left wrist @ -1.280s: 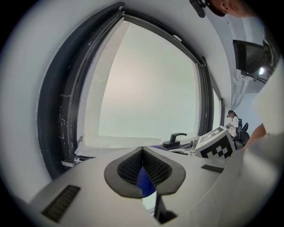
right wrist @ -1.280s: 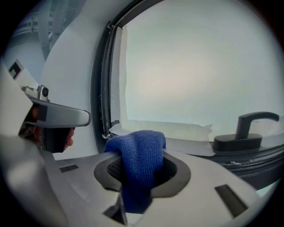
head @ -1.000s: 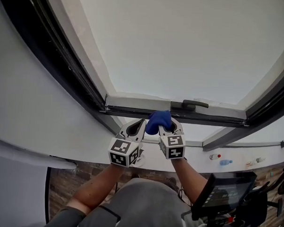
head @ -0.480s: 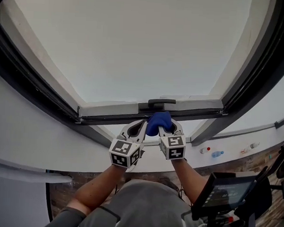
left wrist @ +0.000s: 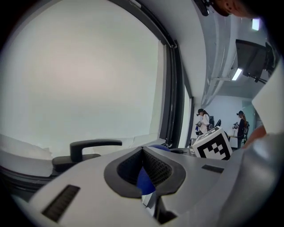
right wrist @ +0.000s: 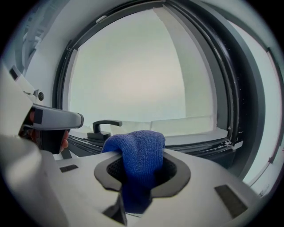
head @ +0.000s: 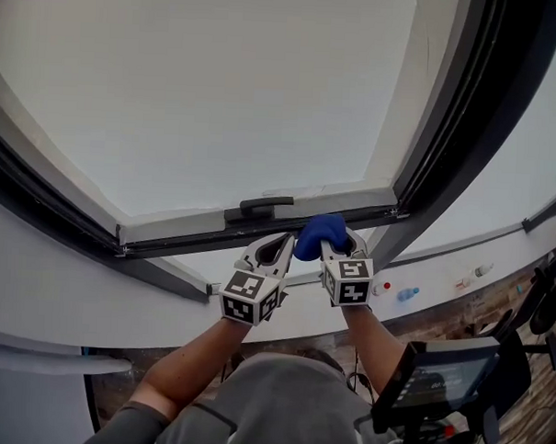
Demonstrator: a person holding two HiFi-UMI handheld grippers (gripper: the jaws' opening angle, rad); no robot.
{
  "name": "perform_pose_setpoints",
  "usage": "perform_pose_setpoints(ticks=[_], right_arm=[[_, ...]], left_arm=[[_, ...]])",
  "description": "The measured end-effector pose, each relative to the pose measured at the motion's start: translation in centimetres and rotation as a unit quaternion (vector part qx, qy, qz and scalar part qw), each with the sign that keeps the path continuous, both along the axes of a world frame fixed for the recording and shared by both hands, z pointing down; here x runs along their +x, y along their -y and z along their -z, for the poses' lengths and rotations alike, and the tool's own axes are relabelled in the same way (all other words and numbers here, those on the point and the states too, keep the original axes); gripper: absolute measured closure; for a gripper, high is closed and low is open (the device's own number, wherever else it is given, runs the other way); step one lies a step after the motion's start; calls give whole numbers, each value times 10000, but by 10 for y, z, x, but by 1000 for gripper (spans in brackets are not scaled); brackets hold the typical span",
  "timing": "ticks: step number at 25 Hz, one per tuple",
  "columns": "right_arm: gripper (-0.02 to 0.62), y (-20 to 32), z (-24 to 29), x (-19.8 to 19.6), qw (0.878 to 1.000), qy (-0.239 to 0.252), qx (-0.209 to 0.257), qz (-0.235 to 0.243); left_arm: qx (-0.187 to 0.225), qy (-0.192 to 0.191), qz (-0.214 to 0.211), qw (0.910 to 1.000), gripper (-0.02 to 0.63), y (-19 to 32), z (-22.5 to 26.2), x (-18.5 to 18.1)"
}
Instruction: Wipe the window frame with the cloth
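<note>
right gripper (right wrist: 143, 174) clamps the blue cloth (right wrist: 137, 148), bulging above its jaws by the window frame's (head: 259, 229) bottom edge; left gripper (left wrist: 143, 151) jaws together alongside.

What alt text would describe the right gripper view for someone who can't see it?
A blue cloth is clamped in the right gripper, bulging above its jaws. Beyond runs the window frame with a black handle.

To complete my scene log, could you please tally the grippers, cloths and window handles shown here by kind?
Grippers: 2 (left gripper, right gripper)
Blue cloth: 1, clamped in the right gripper
Window handle: 1, dark, on the window frame
Total: 4
</note>
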State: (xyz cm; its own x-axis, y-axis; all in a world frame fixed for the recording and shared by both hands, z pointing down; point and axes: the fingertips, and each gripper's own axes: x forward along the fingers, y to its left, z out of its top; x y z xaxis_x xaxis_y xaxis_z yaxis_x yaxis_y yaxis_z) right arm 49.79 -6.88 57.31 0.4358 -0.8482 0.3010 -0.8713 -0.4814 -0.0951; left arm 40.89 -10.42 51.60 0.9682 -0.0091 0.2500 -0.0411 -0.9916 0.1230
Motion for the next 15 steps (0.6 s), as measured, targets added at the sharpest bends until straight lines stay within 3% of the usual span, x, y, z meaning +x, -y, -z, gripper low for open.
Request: perform_pose_setpoints(ticks=[15], right_arm=[[476,-76,-3,86,9974,47,76,-712]], left_arm=[[99,153,-504,9986,598,-61,-7,75]])
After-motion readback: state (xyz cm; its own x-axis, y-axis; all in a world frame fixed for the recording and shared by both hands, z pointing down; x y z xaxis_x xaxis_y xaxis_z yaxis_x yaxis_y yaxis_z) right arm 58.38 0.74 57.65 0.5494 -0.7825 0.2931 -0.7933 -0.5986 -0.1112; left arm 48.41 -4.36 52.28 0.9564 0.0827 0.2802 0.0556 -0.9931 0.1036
